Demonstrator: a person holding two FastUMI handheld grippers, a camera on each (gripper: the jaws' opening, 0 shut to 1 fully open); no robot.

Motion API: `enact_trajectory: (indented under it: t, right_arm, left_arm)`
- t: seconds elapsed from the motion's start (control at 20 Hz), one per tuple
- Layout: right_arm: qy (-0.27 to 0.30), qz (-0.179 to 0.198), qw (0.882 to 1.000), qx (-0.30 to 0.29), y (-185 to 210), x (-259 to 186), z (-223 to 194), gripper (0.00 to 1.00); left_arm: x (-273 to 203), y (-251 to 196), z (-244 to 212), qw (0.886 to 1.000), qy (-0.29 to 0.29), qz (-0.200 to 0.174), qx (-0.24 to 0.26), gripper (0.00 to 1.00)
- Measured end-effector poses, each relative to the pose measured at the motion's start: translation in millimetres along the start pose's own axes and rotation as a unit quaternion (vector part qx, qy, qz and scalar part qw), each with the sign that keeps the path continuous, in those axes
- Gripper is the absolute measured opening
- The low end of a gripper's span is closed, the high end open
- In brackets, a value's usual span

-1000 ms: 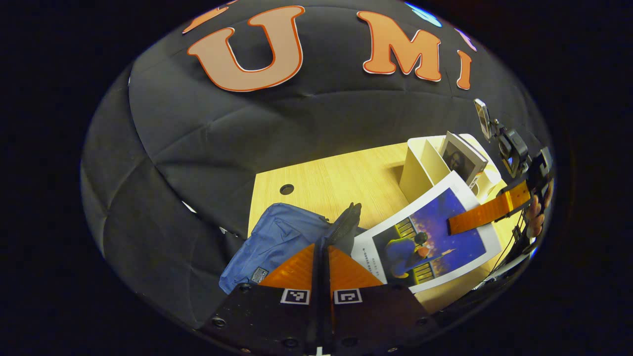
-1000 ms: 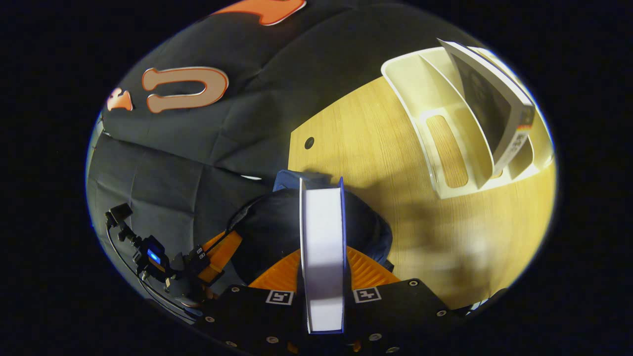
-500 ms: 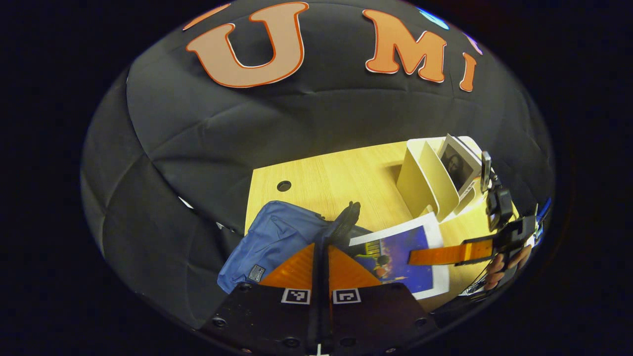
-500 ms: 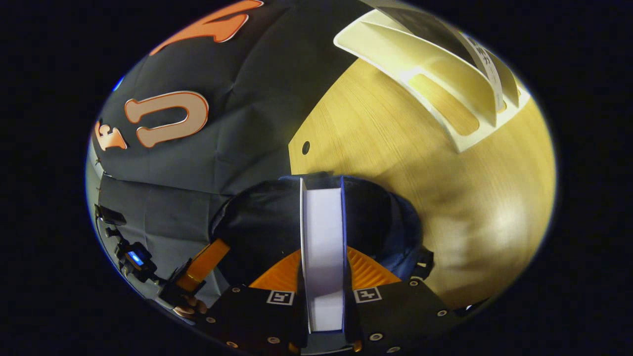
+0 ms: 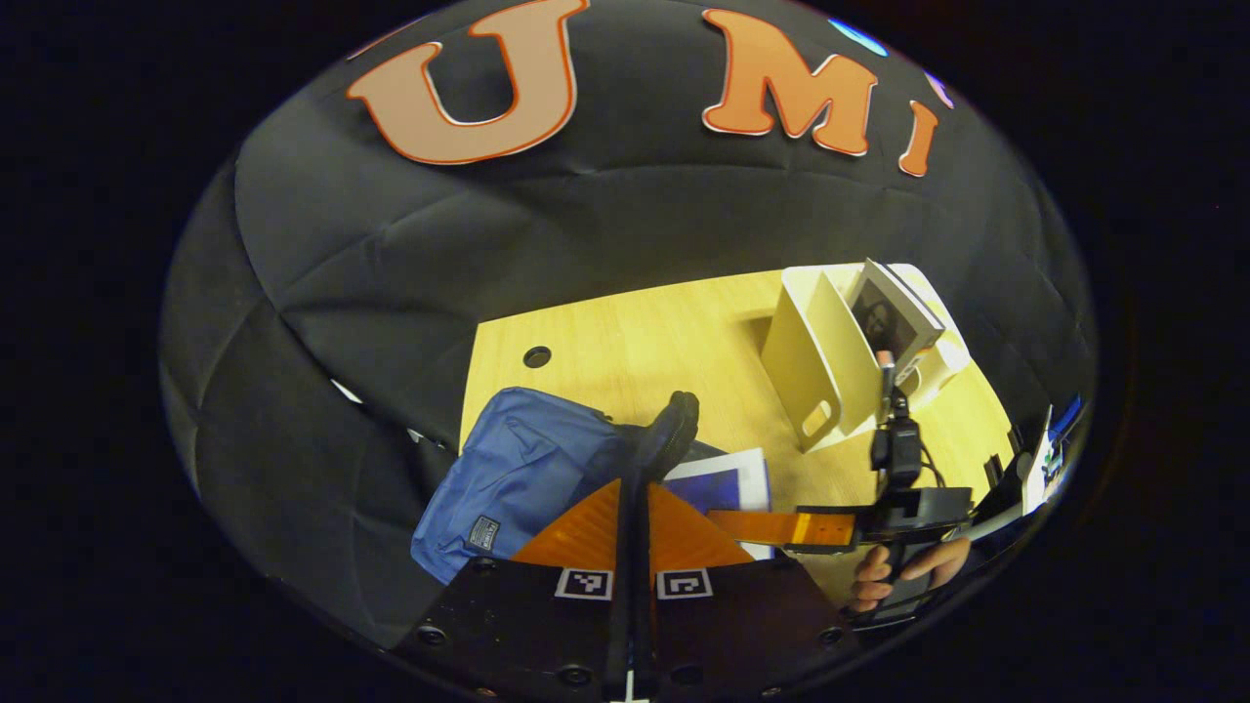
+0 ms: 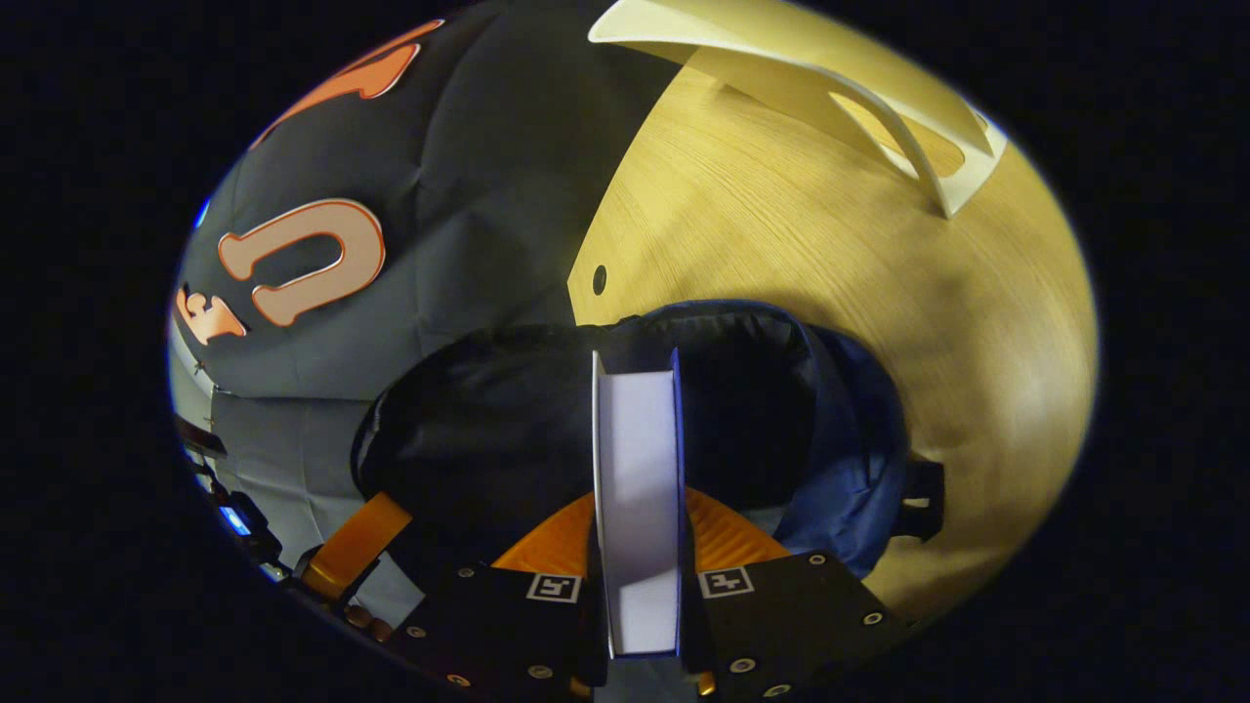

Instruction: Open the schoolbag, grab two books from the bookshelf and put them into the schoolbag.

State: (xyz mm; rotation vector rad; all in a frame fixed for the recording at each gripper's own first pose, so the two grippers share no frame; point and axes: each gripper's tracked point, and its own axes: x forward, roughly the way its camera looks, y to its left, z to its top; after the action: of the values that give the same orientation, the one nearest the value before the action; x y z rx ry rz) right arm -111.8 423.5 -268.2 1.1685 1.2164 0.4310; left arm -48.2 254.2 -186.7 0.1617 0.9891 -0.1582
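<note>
The blue schoolbag (image 5: pixel 518 469) lies on the wooden table (image 5: pixel 664 351). My left gripper (image 5: pixel 635 488) is shut on the bag's dark rim (image 5: pixel 676 430) and holds it up. My right gripper (image 6: pixel 637 498) is shut on a blue-covered book (image 6: pixel 635 459), seen edge-on, whose far end is inside the bag's dark mouth (image 6: pixel 508 420). In the left gripper view the book (image 5: pixel 728 480) shows partly behind the rim, with the right gripper (image 5: pixel 757 527) on it and a hand (image 5: pixel 908 571) behind. The white bookshelf (image 5: pixel 820 361) holds another book (image 5: pixel 894 317).
The bookshelf (image 6: pixel 879 107) stands at the table's far right. A round cable hole (image 5: pixel 536 356) sits near the table's back left corner. The left gripper's finger (image 6: pixel 354 552) shows at the bag's left. Black cloth walls close off the back and the left.
My right gripper has swung down and left, carrying the book from above the table into the bag's mouth. Less of its cover shows. The left gripper still holds the rim.
</note>
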Motion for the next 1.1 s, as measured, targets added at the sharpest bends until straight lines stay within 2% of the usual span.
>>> enact_trajectory:
  t: [0.15, 0.55, 0.6, 0.65, 0.8, 0.95, 1.0, 1.05, 1.1]
  right_arm:
    - [-0.018, 0.004, 1.0, 0.0, -4, 5, 1, 0.29]
    - [-0.044, 0.005, 0.998, -0.041, 0, 43, -4, 0.29]
    - [-0.047, 0.004, 0.997, -0.06, -2, 48, -6, 0.18]
    - [-0.048, 0.004, 0.996, -0.074, -2, 53, -7, 0.3]
    - [-0.03, -0.005, 0.996, -0.078, -5, 51, -11, 0.33]
    - [-0.016, -0.064, 0.993, -0.101, -22, 47, -11, 0.43]
    - [-0.004, -0.077, 0.991, -0.111, -24, 43, -12, 0.34]
    - [0.004, -0.078, 0.989, -0.122, -22, 41, -12, 0.55]
    - [0.009, -0.089, 0.987, -0.136, -21, 29, -15, 0.51]
  left_arm:
    - [-4, -19, -2, 0.999, 0.0, -0.026, 0.019, 0.02]
    - [1, -48, -11, 0.997, 0.013, -0.063, 0.044, 0.02]
    - [3, -51, -14, 0.996, 0.019, -0.066, 0.048, 0.02]
    - [4, -56, -17, 0.996, 0.026, -0.066, 0.054, 0.02]
    - [11, -59, -16, 0.996, 0.024, -0.061, 0.062, 0.02]
    - [10, -38, -11, 0.998, 0.017, -0.045, 0.035, 0.02]
    - [7, -34, -9, 0.999, 0.014, -0.044, 0.026, 0.02]
    - [6, -31, -8, 0.999, 0.01, -0.045, 0.018, 0.03]
    - [7, -29, -7, 0.999, 0.007, -0.044, 0.012, 0.02]
